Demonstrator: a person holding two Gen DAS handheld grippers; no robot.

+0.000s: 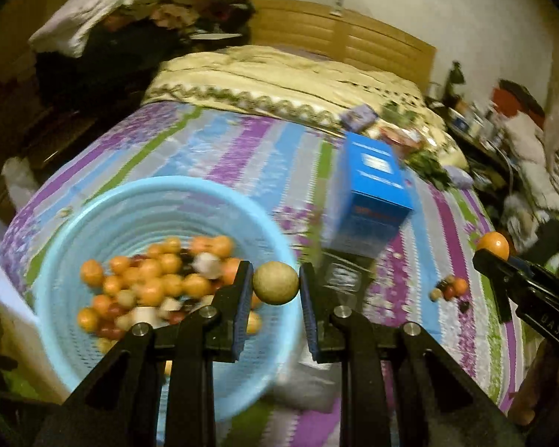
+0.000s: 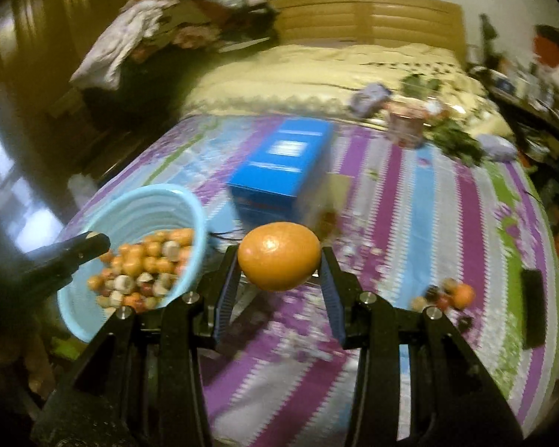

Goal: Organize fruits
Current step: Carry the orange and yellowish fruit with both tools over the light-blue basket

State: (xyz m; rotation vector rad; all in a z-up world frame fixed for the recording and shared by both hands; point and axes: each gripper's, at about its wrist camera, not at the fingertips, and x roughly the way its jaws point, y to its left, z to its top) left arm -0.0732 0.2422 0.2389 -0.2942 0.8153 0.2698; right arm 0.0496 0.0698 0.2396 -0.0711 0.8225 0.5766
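Note:
My left gripper (image 1: 275,283) is shut on a small tan round fruit (image 1: 275,282), held above the right rim of a light blue basket (image 1: 93,208) on the striped bedspread. The basket holds several oranges, small red fruits and pale ones (image 1: 149,283). My right gripper (image 2: 279,257) is shut on an orange (image 2: 279,255), in the air to the right of the basket (image 2: 190,205). In the left wrist view that orange (image 1: 493,245) shows at the far right in the right gripper. A small cluster of loose fruits (image 2: 447,294) lies on the bedspread at the right.
A blue carton (image 2: 279,164) lies on the bed behind both grippers. Pale quilts are bunched near the wooden headboard (image 2: 372,18). Leafy greens (image 2: 454,141), a pink packet (image 2: 406,126) and a dark flat object (image 2: 533,309) sit at the right. Clothes pile on furniture at the left.

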